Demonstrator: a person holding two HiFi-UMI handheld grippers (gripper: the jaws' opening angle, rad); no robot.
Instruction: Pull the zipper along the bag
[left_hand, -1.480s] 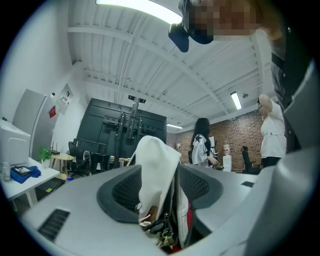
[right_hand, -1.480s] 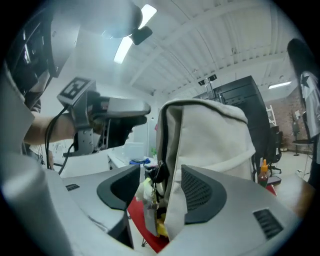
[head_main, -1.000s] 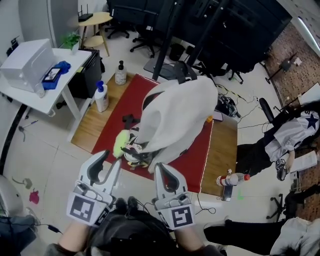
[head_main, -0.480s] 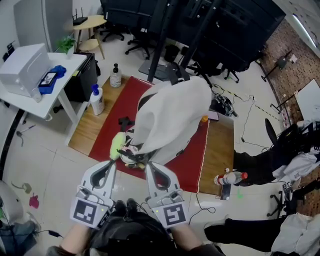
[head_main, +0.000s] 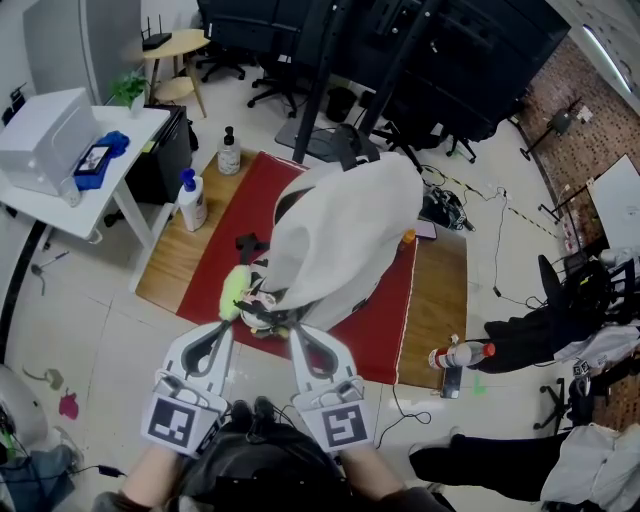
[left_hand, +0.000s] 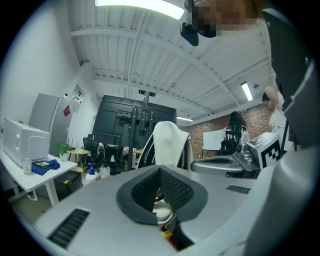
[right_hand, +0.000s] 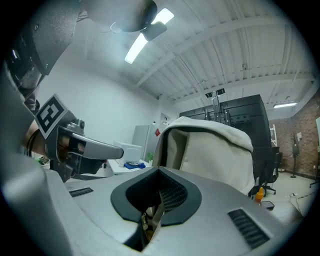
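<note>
A cream-white bag (head_main: 335, 235) stands on a red mat (head_main: 235, 215), its near end open with dark and yellow-green things (head_main: 233, 290) showing. Both grippers meet at that near end. My left gripper (head_main: 232, 318) is shut, with white cloth of the bag's edge caught under its pads (left_hand: 160, 170). My right gripper (head_main: 292, 328) is shut on a thin beige strip, the zipper pull, which shows between its pads (right_hand: 160, 172). The bag (right_hand: 215, 155) rises just beyond the jaws in the right gripper view. The zipper track itself is hidden by the jaws.
The mat lies on a low wooden table (head_main: 440, 300). Two pump bottles (head_main: 192, 200) stand at its left edge and a plastic bottle (head_main: 458, 355) lies at its right front. A white side table (head_main: 60, 150) with a box is at left. Office chairs and cables lie beyond.
Both grippers moved forward to the bag's near end. The left jaws went from wide open to shut, and the right closed fully. Nothing has shifted in the last half second.
</note>
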